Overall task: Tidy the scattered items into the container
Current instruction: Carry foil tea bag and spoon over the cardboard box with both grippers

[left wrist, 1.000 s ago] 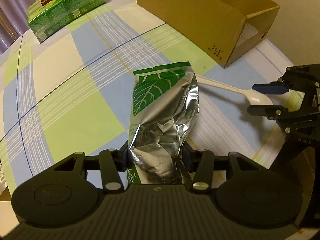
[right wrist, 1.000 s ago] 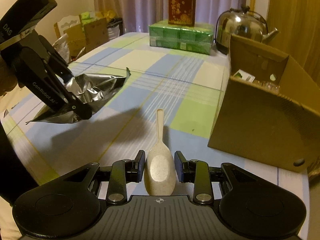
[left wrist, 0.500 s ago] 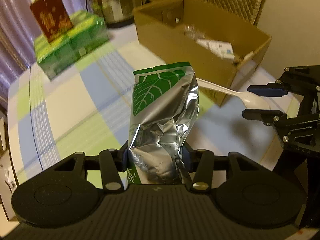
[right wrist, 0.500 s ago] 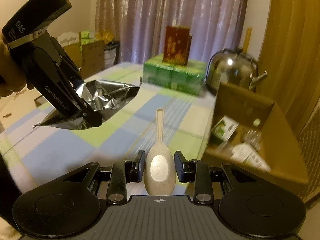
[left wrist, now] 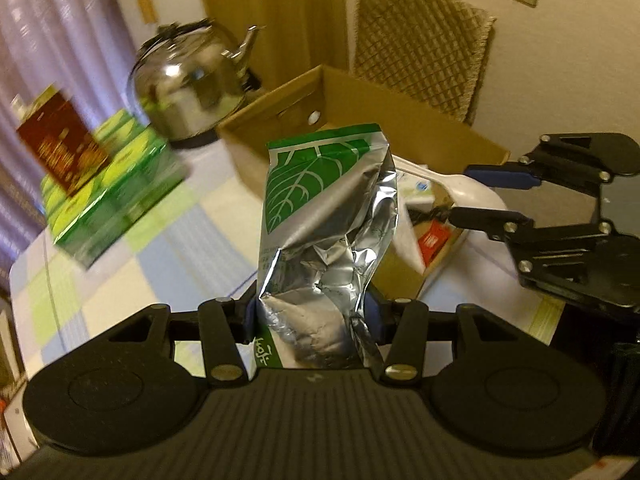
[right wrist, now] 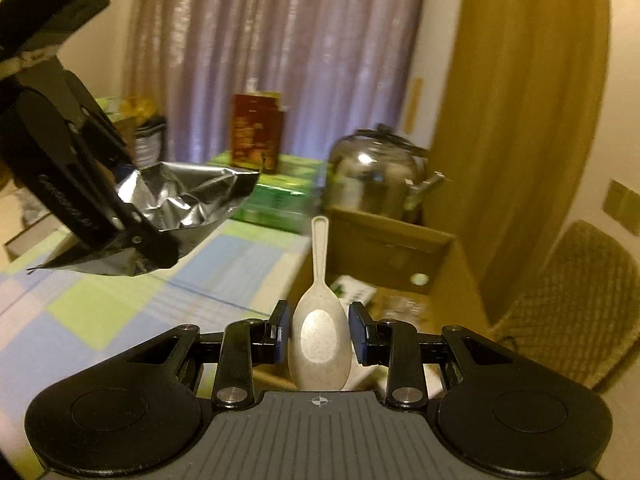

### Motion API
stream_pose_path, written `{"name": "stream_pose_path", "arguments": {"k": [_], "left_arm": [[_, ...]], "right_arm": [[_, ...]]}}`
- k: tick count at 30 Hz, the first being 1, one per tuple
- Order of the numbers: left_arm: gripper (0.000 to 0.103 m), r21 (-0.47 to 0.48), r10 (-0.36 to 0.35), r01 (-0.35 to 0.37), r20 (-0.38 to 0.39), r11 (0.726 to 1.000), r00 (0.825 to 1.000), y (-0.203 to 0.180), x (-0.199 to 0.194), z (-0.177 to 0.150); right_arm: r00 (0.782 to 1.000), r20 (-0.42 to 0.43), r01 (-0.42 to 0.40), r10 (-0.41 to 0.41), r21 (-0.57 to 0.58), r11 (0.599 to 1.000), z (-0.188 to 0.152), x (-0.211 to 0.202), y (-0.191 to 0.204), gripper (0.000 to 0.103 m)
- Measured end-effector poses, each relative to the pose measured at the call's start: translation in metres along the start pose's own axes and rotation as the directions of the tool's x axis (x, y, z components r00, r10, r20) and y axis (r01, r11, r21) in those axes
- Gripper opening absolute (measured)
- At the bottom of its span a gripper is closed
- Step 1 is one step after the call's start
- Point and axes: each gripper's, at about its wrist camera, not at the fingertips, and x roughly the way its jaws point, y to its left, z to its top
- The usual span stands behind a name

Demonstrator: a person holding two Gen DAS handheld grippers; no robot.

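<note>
Left claw (left wrist: 311, 312) pinched tight on one silver bag (left wrist: 326, 216), mid frame. Right claw (right wrist: 320, 334) squeezing one pale spoon (right wrist: 319, 332). One cardboard box (right wrist: 452, 256), lower right.

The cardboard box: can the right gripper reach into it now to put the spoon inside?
Probably yes. The right gripper, shut on the spoon, is held close to the cardboard box, whose top is open. The left gripper holds the foil bag off to the side, not in the way.

Silver pouch (left wrist: 326, 216), green leaf print; beige spoon (right wrist: 319, 332); checked tablecloth (left wrist: 160, 248).
</note>
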Motion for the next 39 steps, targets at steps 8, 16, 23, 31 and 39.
{"name": "stream_pose_path", "arguments": {"k": [8, 16, 23, 31, 39], "left_arm": [[0.045, 0.095, -0.04, 0.041, -0.012, 0.995, 0.999, -0.03, 0.037, 0.048], [0.045, 0.206, -0.08, 0.082, -0.018, 0.975, 0.997, -0.047, 0.072, 0.075], [0.045, 0.254, -0.093, 0.095, -0.02, 0.963, 0.995, -0.047, 0.098, 0.099], [0.045, 0.205, -0.1, 0.11, -0.058, 0.973, 0.993, -0.038, 0.133, 0.125], [0.045, 0.211, -0.088, 0.106, -0.09, 0.972, 0.992, -0.038, 0.17, 0.145]], "right_arm": [[0.996, -0.052, 0.078, -0.075, 0.062, 0.995, -0.006, 0.02, -0.057, 0.029], [0.991, -0.106, 0.077, -0.076, 0.009, 0.997, -0.011, 0.042, -0.092, 0.029], [0.984, -0.167, 0.063, -0.067, -0.03, 0.998, -0.011, 0.07, -0.105, 0.029], [0.976, -0.209, 0.044, -0.053, -0.045, 0.998, -0.013, 0.095, -0.108, 0.029], [0.967, -0.254, 0.021, -0.035, -0.056, 0.998, -0.018, 0.113, -0.11, 0.029]]}}
